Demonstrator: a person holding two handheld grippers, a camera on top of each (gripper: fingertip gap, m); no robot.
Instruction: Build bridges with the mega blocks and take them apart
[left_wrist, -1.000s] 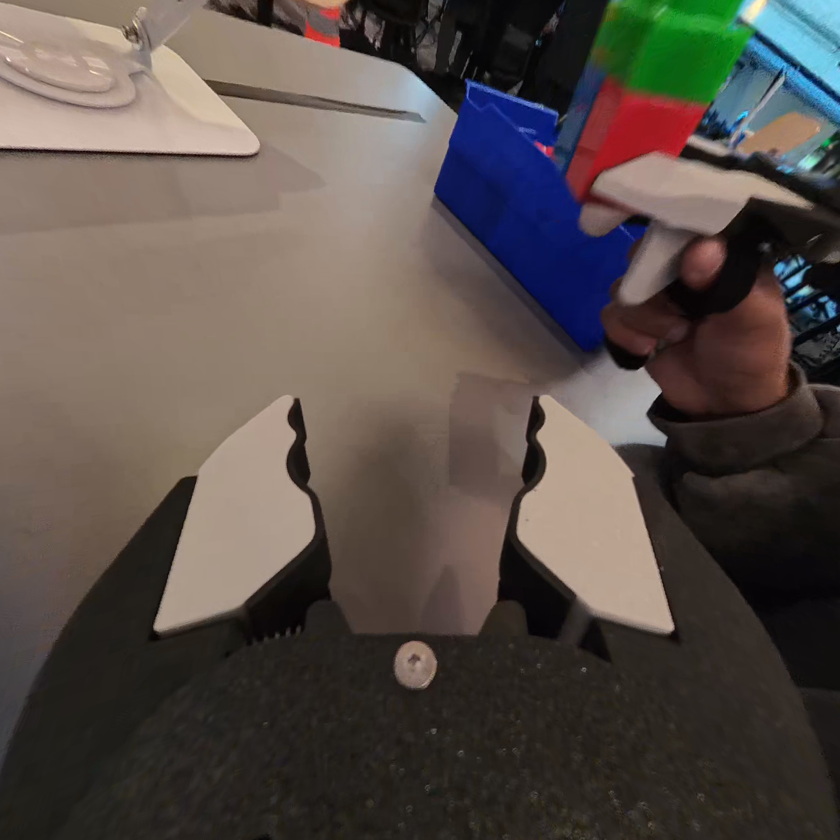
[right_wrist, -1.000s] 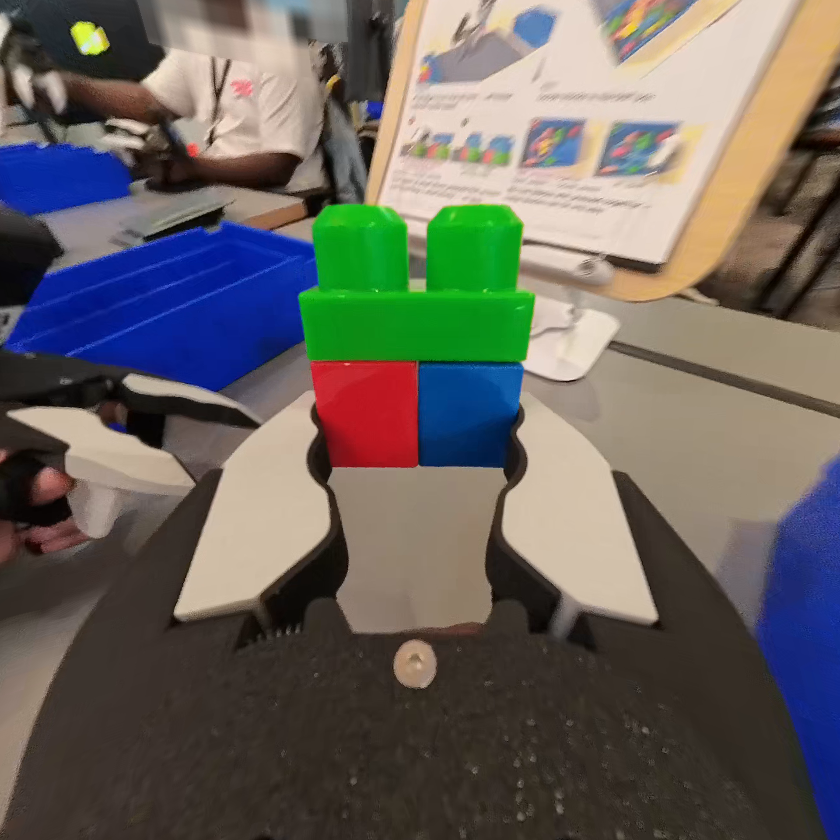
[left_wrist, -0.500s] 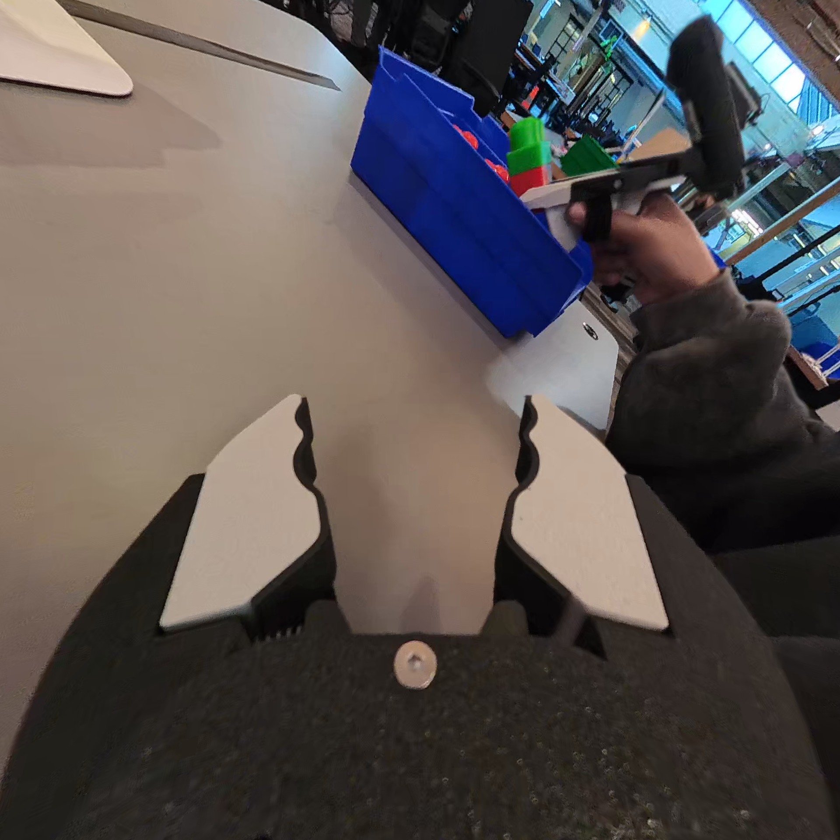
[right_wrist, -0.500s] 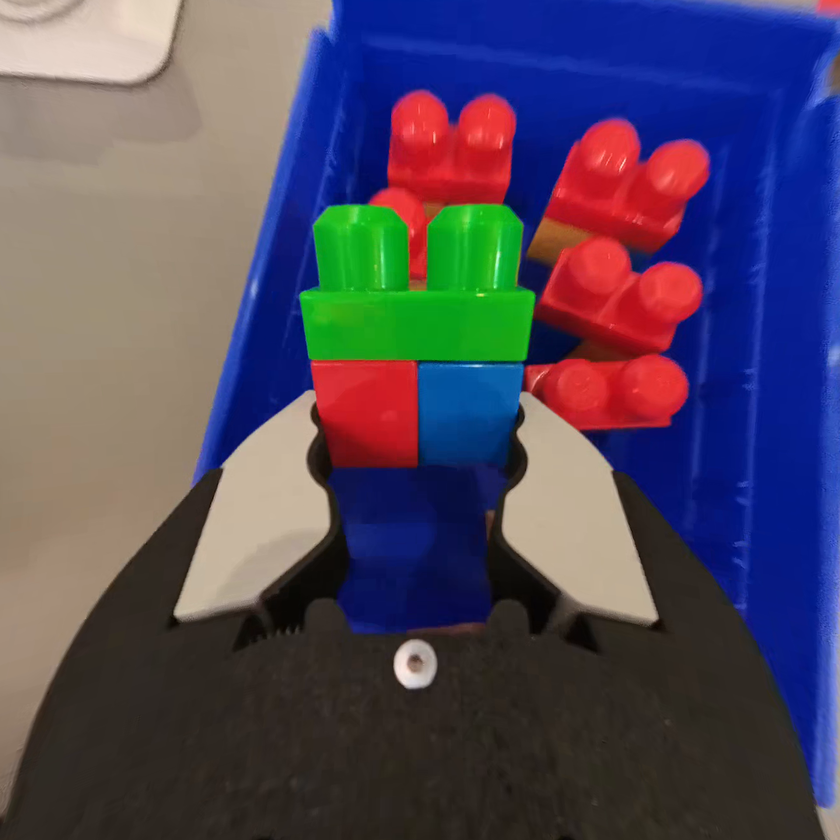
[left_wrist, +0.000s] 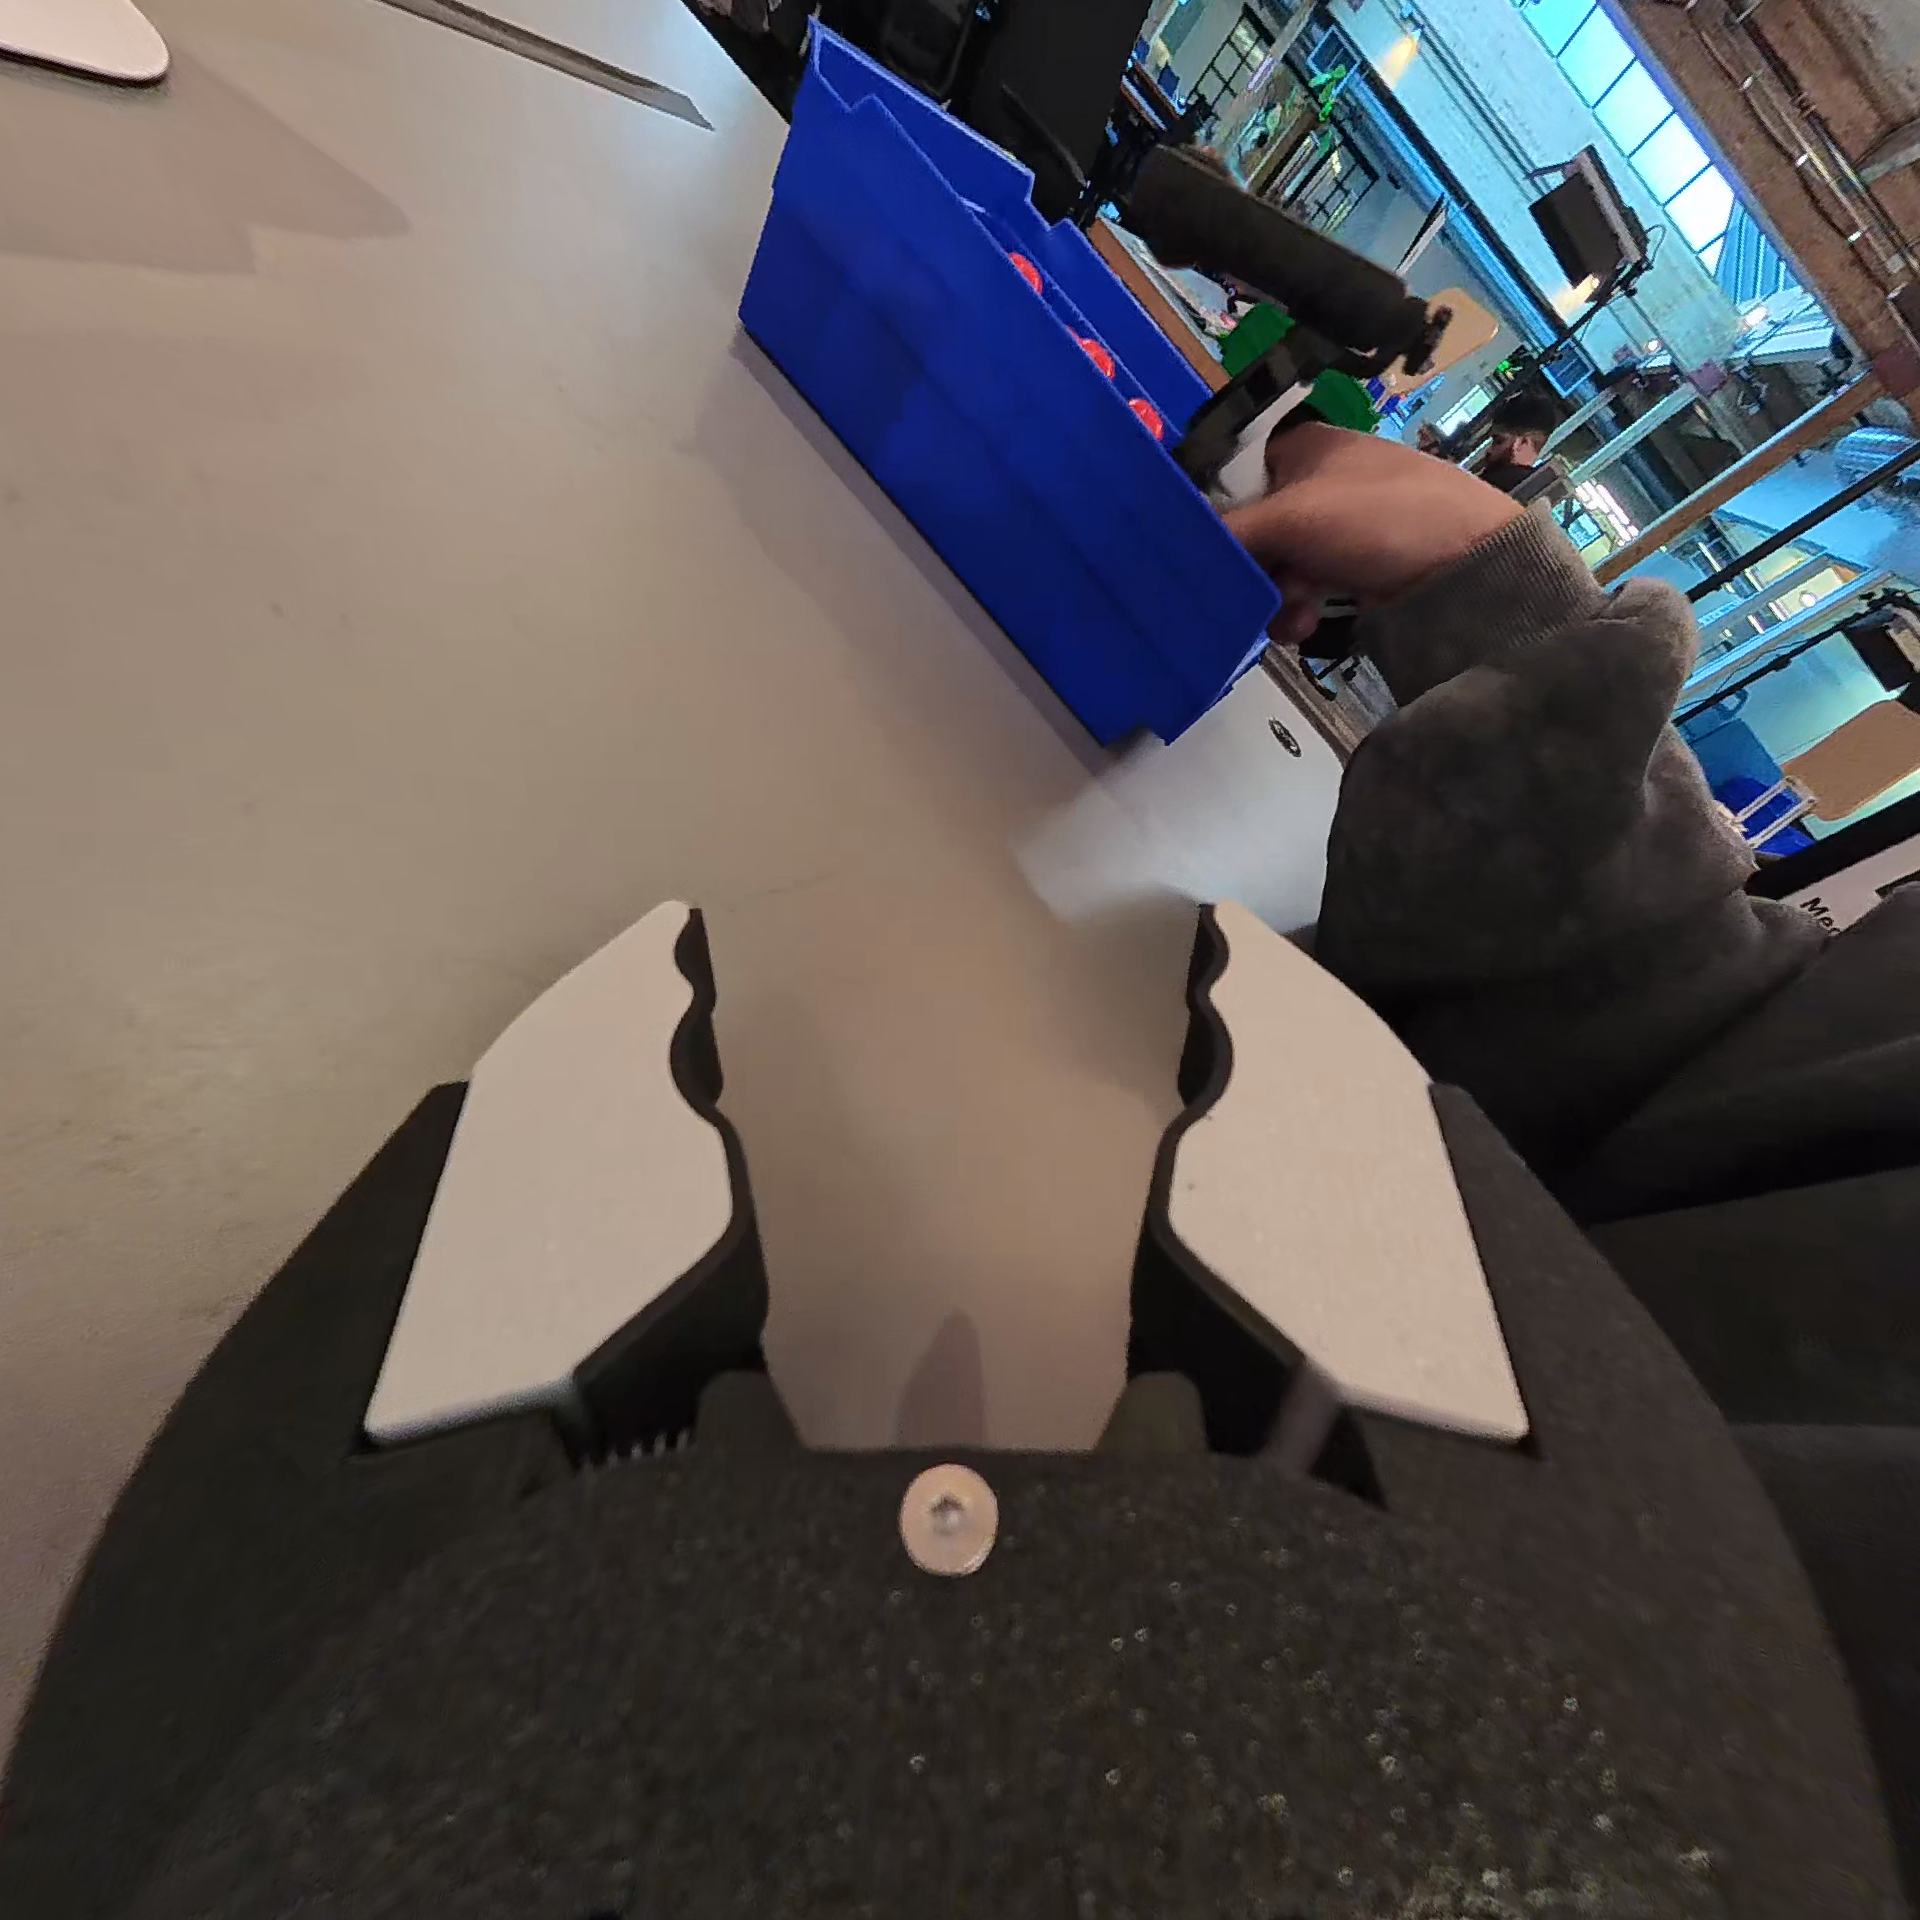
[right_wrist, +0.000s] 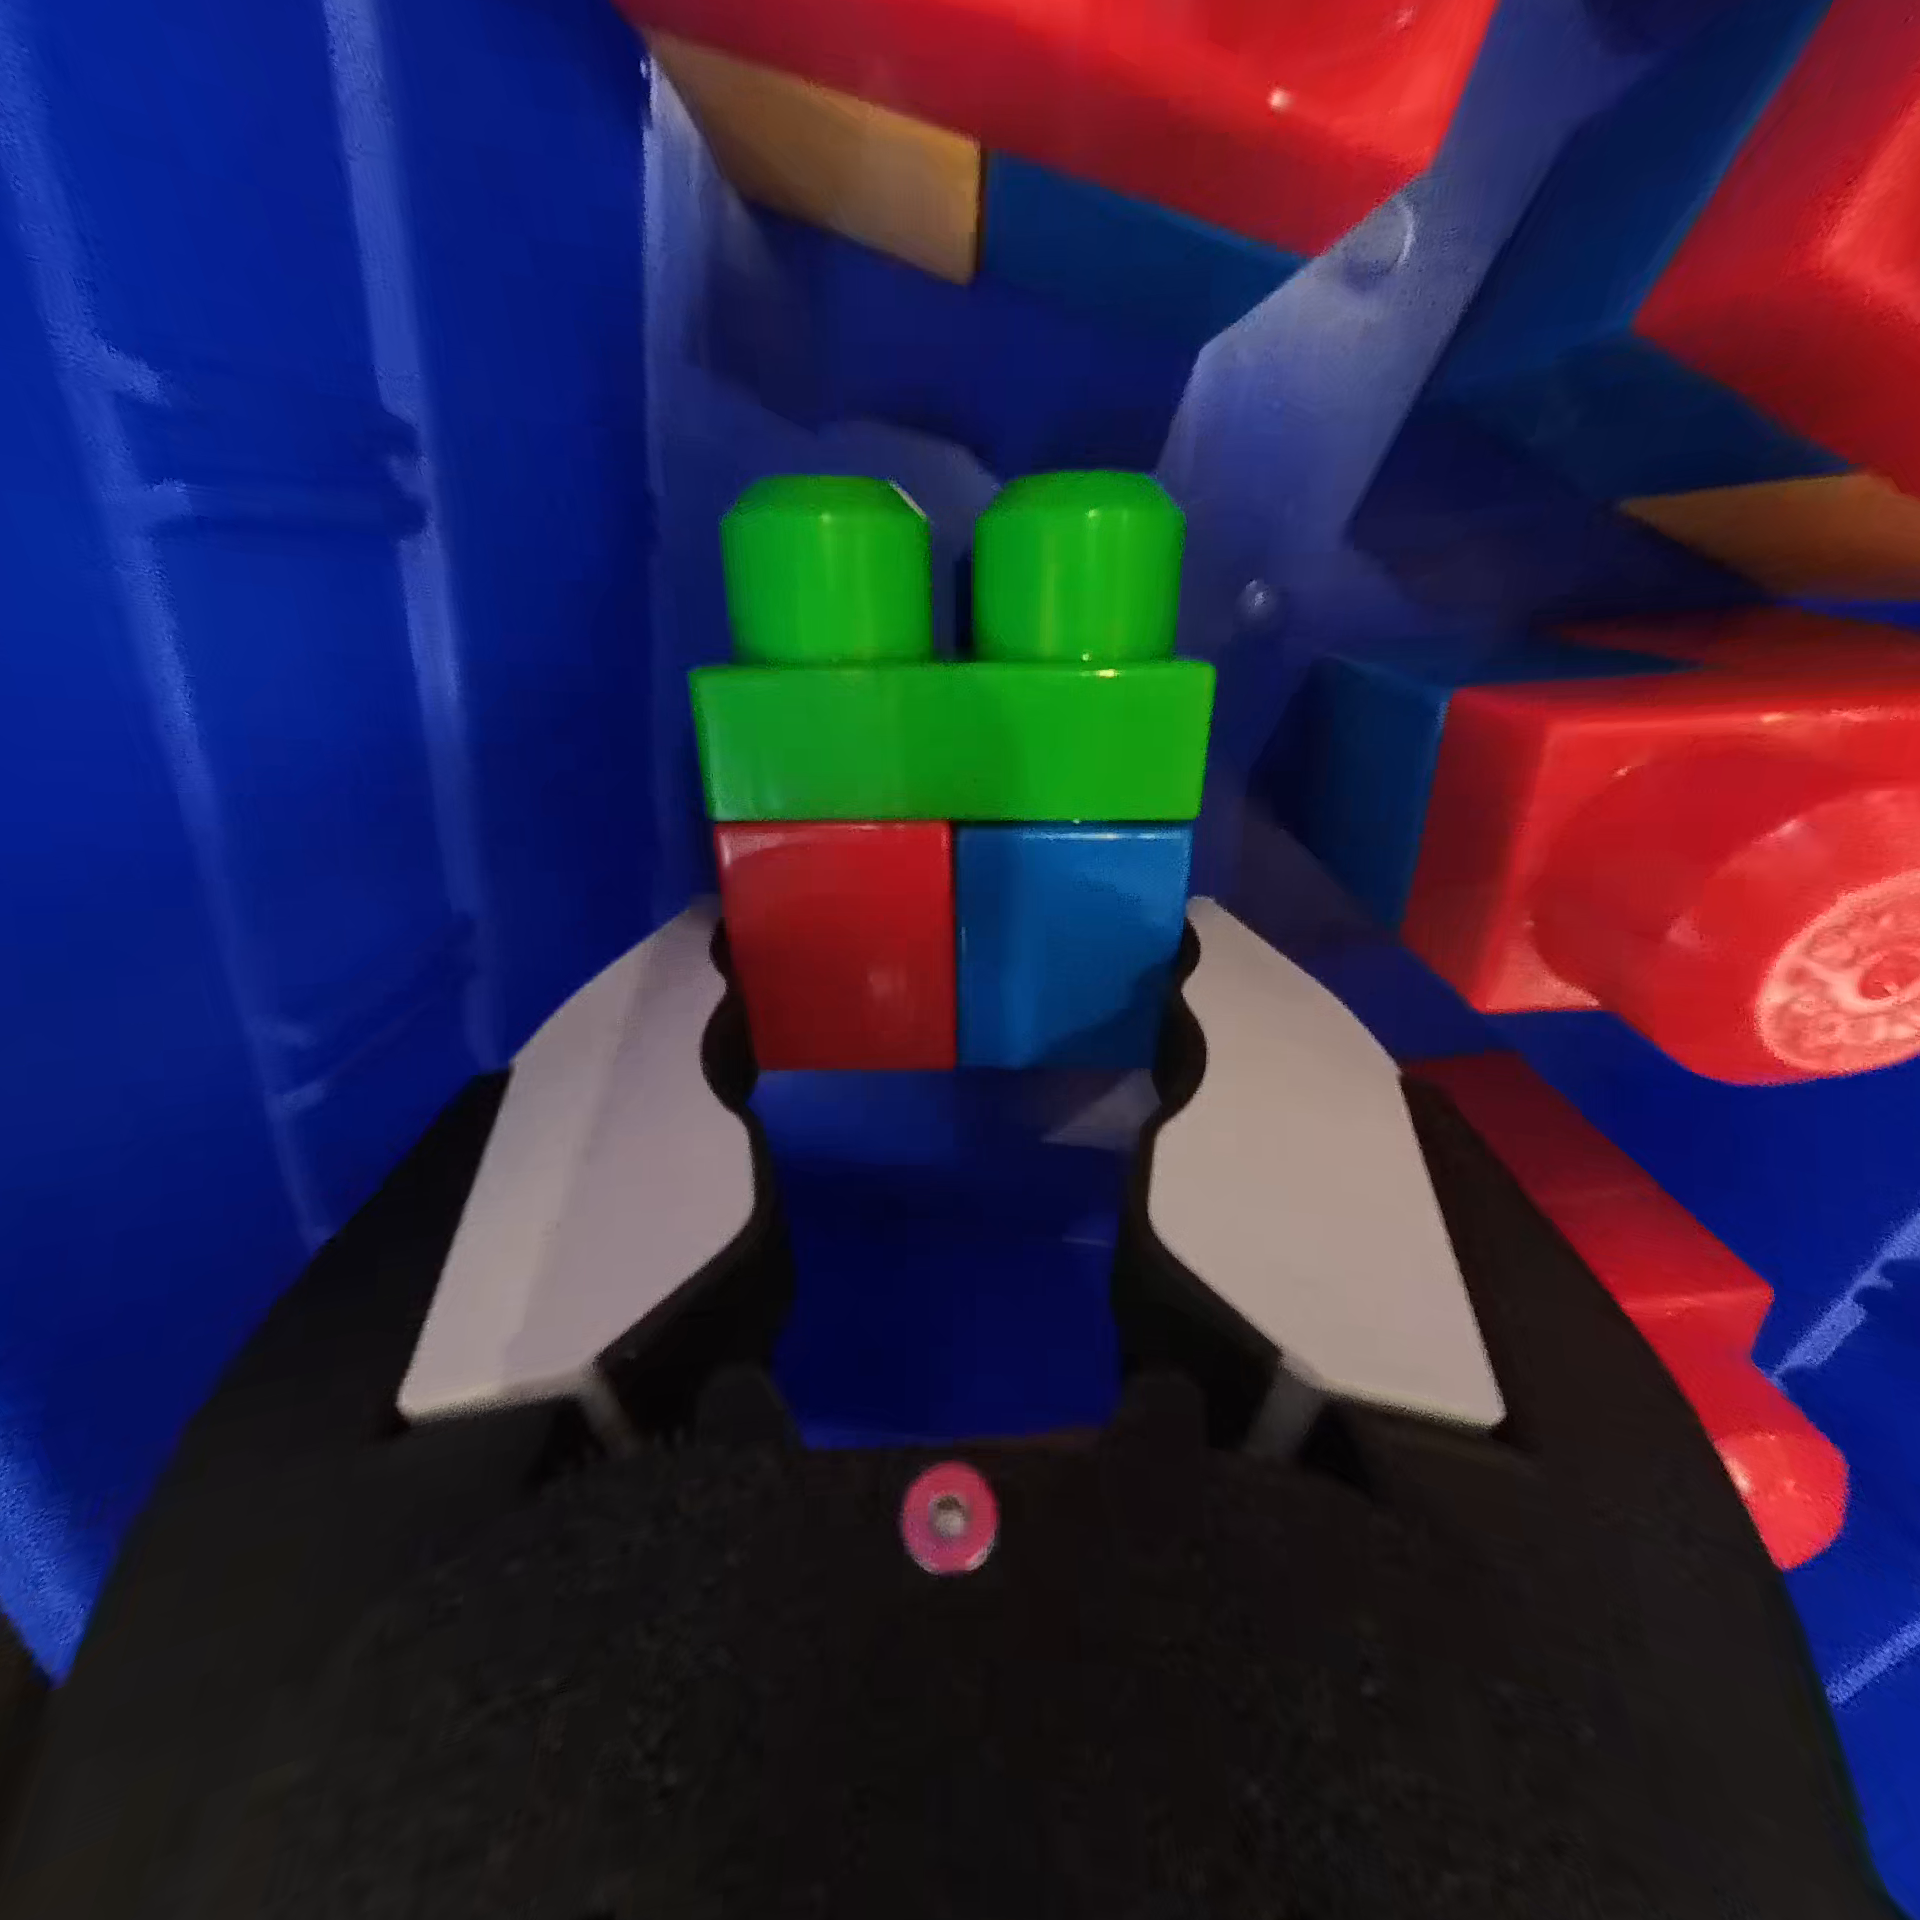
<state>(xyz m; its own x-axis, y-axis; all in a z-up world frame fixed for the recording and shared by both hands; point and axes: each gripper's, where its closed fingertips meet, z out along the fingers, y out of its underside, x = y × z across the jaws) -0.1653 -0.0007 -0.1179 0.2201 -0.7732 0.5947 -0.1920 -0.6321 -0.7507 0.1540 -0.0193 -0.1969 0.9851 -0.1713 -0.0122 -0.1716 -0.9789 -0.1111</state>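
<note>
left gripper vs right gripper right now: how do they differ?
The left gripper is open and empty; the right gripper is shut on the block bridge, its fingers on the red and blue base blocks.
The left gripper is over the bare grey table; the right gripper is down inside the blue bin, beside loose red blocks.
Both have the same grey fingers and black body.

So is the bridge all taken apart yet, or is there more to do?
Not yet. Built: the green block sits across a red block and a blue block. In hand: the right gripper clamps that bridge low inside the blue bin, beside loose red blocks. The left gripper is open and empty over the table. Left: pulling these three apart.
</note>
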